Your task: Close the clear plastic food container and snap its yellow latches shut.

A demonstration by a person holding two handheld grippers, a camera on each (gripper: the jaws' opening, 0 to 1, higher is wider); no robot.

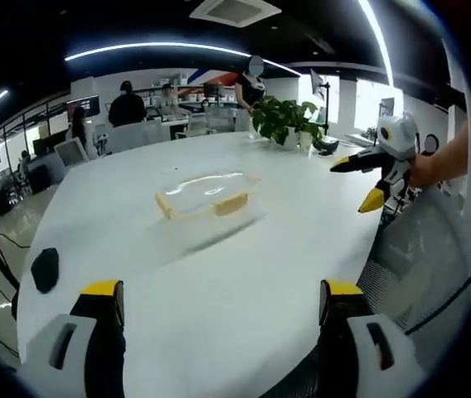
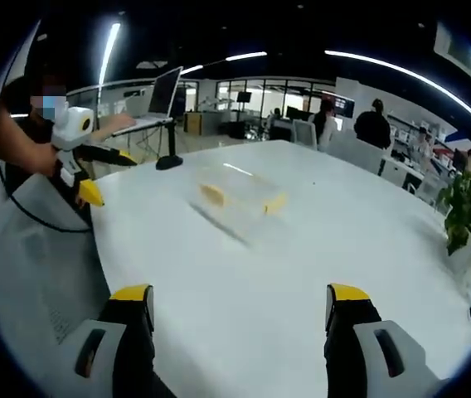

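Clear plastic food container (image 1: 208,196) with yellow latches (image 1: 230,204) sits mid-bench (image 1: 219,282), well apart from both grippers. Left gripper (image 1: 221,300) and right gripper (image 2: 241,306) fingers spread, empty. Probably light, slick, slides easily: brace one side, press latches at the rim.

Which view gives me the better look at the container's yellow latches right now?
The left gripper view: the container sits sharp, with a long latch along its near side. In the right gripper view it is blurred, its latches reduced to small yellow smudges.
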